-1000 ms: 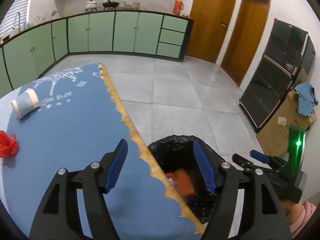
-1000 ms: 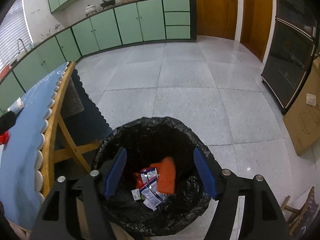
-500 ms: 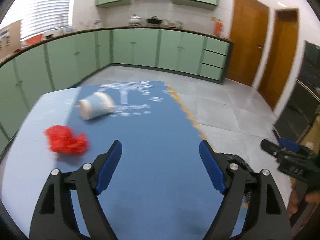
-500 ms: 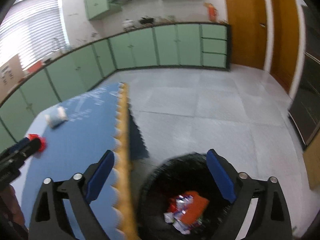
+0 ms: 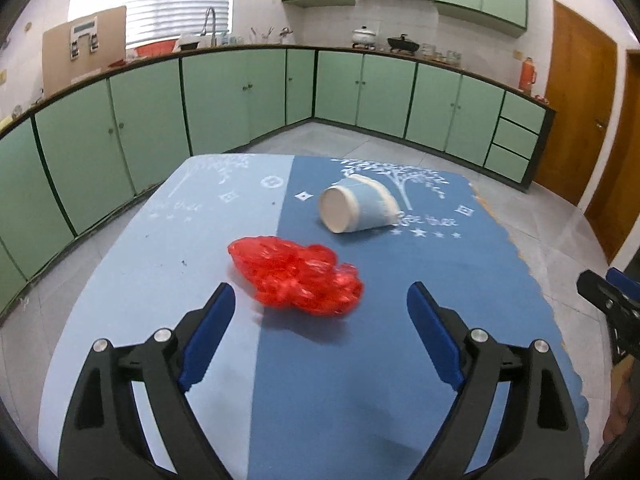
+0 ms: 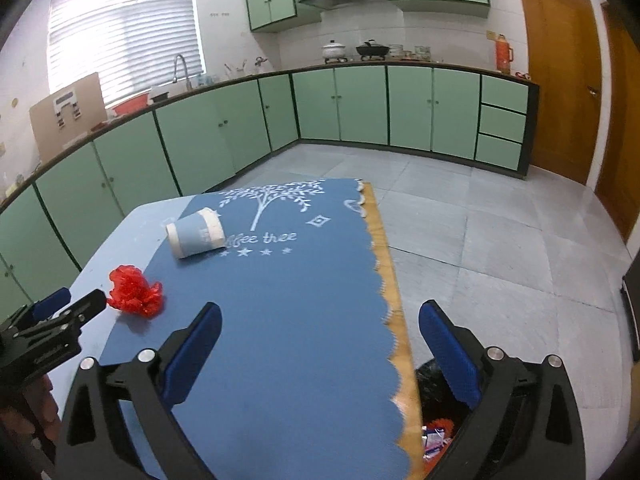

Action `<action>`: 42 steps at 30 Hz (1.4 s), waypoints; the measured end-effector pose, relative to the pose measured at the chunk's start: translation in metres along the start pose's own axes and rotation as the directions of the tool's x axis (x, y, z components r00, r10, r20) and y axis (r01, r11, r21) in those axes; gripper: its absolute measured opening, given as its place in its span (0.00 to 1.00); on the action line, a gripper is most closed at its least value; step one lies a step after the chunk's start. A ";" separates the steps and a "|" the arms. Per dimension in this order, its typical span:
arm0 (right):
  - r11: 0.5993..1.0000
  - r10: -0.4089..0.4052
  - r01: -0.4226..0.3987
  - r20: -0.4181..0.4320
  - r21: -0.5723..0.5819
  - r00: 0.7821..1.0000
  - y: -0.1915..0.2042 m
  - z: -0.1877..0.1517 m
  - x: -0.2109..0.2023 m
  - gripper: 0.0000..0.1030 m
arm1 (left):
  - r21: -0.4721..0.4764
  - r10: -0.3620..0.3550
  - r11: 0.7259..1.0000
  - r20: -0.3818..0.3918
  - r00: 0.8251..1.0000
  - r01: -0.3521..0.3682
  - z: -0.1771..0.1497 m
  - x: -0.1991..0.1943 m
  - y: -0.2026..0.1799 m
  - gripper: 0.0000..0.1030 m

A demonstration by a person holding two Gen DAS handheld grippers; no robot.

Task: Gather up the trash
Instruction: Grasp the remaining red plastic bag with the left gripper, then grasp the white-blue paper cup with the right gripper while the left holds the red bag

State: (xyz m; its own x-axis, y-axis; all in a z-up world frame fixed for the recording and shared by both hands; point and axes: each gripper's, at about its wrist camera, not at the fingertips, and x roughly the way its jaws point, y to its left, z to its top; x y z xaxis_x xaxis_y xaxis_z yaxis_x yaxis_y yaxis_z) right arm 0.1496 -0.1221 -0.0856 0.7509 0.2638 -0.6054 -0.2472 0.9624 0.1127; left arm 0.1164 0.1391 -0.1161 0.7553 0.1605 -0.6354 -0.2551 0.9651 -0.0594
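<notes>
A crumpled red plastic wrapper [image 5: 297, 276] lies on the blue tablecloth [image 5: 328, 380], just ahead of my open, empty left gripper [image 5: 320, 320]. It also shows in the right wrist view [image 6: 136, 291]. A blue and white paper cup [image 5: 356, 209] lies on its side farther back; it also shows in the right wrist view [image 6: 197, 233]. My right gripper [image 6: 320, 344] is open and empty above the table's right edge. The black-lined trash bin [image 6: 438, 416] with wrappers inside sits on the floor below it.
The table's scalloped right edge [image 6: 384, 300] runs beside the tiled floor [image 6: 500, 248]. Green kitchen cabinets [image 5: 248, 96] line the back and left walls. Wooden doors [image 6: 560, 80] stand at the right. The left gripper [image 6: 52, 320] shows at the right view's left edge.
Both grippers have swung left and up from over the trash bin to face the table. The red wrapper now lies just ahead of the left gripper.
</notes>
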 end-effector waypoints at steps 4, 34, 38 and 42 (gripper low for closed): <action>1.000 -0.005 0.005 -0.004 -0.007 1.000 0.008 0.002 0.010 0.94 | -0.009 0.002 1.000 -0.021 1.000 -0.002 0.008 0.023 0.004 0.83; 0.987 0.087 -0.095 -0.068 -0.126 0.994 0.080 0.026 0.111 0.94 | -0.070 -0.003 0.998 -0.018 1.000 0.002 0.042 0.074 0.038 0.29; 0.976 0.139 -0.150 -0.081 -0.156 0.987 0.101 0.040 0.134 0.94 | -0.050 0.014 0.999 -0.005 1.000 -0.014 0.058 0.088 0.047 0.29; 0.960 0.176 -0.194 -0.104 -0.200 0.979 0.121 0.052 0.155 0.94 | -0.049 0.027 0.998 -0.020 0.999 -0.028 0.063 0.102 0.059 0.29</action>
State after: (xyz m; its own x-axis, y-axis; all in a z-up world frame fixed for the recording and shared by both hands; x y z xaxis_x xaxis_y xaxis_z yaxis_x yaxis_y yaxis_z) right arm 0.2682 0.0392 -0.1245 0.6276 0.4206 -0.6551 -0.5055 0.8602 0.0680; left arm 0.2166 0.2257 -0.1361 0.7355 0.1824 -0.6525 -0.3056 0.9489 -0.0792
